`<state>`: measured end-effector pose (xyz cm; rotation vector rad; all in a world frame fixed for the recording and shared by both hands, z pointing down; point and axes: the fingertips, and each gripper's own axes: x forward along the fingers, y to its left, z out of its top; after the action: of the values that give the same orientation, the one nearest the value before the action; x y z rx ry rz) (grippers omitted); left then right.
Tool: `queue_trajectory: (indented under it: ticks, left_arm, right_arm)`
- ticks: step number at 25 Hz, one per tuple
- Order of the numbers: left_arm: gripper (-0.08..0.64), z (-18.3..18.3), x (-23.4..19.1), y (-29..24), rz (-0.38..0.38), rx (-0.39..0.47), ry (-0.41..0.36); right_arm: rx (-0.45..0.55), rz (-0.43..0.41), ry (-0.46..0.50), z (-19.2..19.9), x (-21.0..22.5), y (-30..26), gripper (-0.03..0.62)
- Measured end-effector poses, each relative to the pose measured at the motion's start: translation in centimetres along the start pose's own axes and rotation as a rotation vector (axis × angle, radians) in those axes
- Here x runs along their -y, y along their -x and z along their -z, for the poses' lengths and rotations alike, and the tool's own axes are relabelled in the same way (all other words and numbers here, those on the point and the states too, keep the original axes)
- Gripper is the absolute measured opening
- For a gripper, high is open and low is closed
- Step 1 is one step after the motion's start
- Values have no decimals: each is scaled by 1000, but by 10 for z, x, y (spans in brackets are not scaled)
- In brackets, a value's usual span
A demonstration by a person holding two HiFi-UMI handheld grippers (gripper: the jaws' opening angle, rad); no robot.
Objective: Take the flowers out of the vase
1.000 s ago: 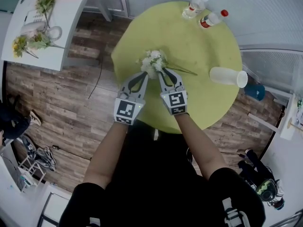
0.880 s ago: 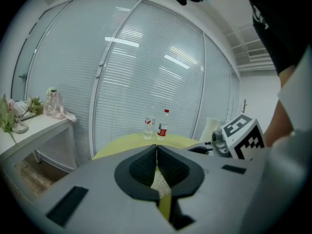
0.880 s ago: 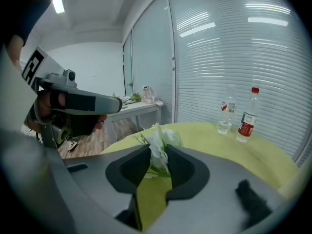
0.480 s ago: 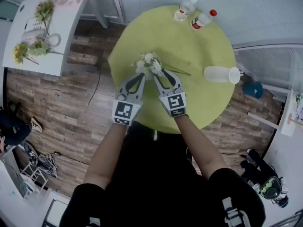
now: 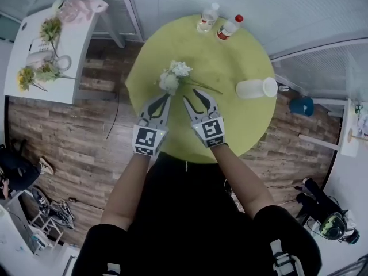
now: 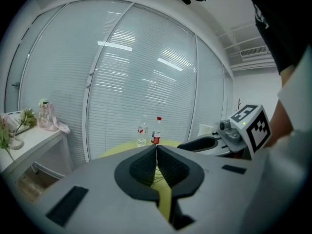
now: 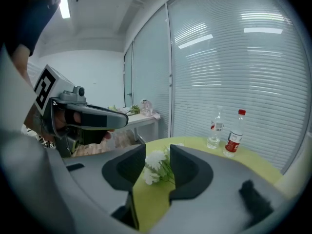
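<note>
A translucent white plastic vase [image 5: 253, 88] lies on its side on the round yellow-green table [image 5: 241, 125]. The bunch of white flowers [image 5: 174, 76] lies outside it, well to its left. A clear bottle [image 5: 208, 18] and a red-capped bottle [image 5: 229, 27] stand at the far edge. The left gripper [image 5: 166, 97] has its jaws together. The right gripper [image 5: 194, 96] has just been opening and grips nothing, the flowers lying beyond its gap. Below is a wood-plank floor [image 5: 57, 125].

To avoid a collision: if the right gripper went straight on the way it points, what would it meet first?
Probably the white flowers lying on the green table. The right gripper sees them ahead beyond its jaws, which have just been opening and hold nothing; depth is unclear.
</note>
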<state>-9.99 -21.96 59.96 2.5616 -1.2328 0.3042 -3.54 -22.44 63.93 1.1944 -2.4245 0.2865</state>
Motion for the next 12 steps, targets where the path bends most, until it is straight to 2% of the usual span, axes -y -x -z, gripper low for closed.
queue_trajectory:
  ticks: [12]
  left_arm:
    - [14, -55, 53, 0, 129, 59, -61]
  right_arm:
    - [106, 95, -22, -51, 27, 93, 153]
